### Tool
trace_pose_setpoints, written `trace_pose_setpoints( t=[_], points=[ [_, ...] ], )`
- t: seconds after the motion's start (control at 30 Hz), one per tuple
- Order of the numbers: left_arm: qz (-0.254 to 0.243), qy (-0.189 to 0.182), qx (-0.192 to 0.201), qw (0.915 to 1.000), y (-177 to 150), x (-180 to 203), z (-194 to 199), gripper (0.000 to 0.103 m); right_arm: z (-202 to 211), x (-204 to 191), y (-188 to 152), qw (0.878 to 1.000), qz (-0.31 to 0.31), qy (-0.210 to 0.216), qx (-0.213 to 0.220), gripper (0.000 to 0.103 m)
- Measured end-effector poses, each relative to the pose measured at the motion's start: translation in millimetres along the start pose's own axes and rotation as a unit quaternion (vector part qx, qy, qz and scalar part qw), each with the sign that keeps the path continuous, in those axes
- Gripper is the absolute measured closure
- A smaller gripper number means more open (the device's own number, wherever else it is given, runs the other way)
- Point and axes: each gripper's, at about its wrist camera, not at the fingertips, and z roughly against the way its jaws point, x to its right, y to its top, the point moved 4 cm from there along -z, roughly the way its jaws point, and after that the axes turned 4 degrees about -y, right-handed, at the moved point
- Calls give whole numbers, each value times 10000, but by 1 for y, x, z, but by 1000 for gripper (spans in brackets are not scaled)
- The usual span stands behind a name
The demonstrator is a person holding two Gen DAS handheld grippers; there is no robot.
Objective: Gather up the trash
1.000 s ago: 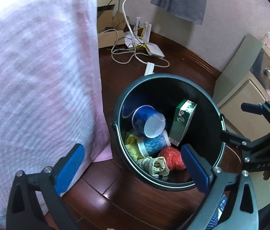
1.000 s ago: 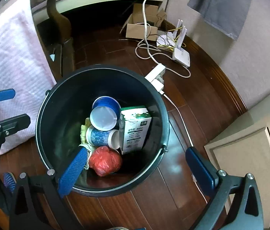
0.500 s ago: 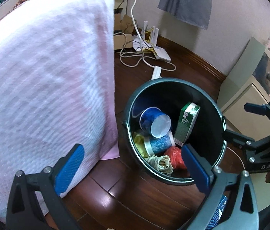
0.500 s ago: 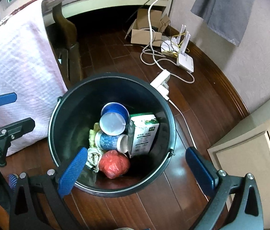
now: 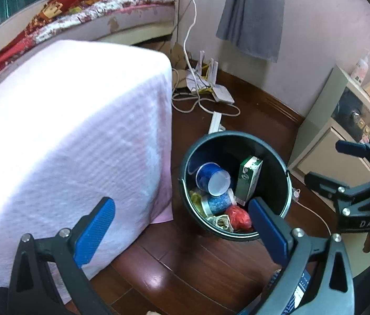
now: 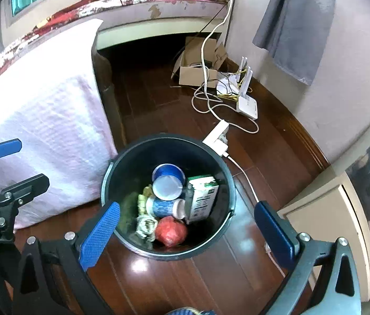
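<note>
A black bin [image 5: 237, 134] [image 6: 169, 137] stands on the dark wood floor. Inside lie a blue paper cup [image 5: 212, 177] [image 6: 167, 181], a second blue cup [image 6: 164, 207], a green-and-white carton [image 5: 249, 181] [image 6: 203, 197], a red wad [image 5: 238, 216] [image 6: 170, 231] and crumpled paper [image 6: 145, 227]. My left gripper [image 5: 182, 231] hangs open above the bin's near left side, empty. My right gripper [image 6: 187, 233] is open and empty over the bin's near rim. Each gripper shows in the other's view: the right gripper [image 5: 327, 162] and the left gripper [image 6: 19, 165].
Furniture draped in pink-white cloth [image 5: 66, 131] stands just left of the bin. A cream cabinet [image 6: 329, 210] stands to its right. Behind the bin are a power strip [image 6: 217, 134], white cables, a router [image 6: 247, 105] and a cardboard box [image 6: 198, 71].
Both grippers have lifted up and back from the bin, which now looks smaller and farther away. Both stay open and empty. The trash in the bin has not moved.
</note>
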Motion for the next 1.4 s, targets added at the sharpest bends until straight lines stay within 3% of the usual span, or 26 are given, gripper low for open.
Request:
trace_pose_setpoints(
  t=[0.37,0.7,1.03,1.4],
  points=[
    [-121,201,324,9992,5,5,57,1,66,-23,0,9994,-171,93,302,0],
    [-141,340,814,9960,7,11,117,1,131,-25,4,9979,-267,-112,572,0],
    [-188,272,1548,9874,11,19,189,1,217,-36,6,9904,-284,-229,1334,0],
    [-268,285,1905,9809,11,20,213,1,266,-44,7,9838,-276,-304,1744,0]
  ],
)
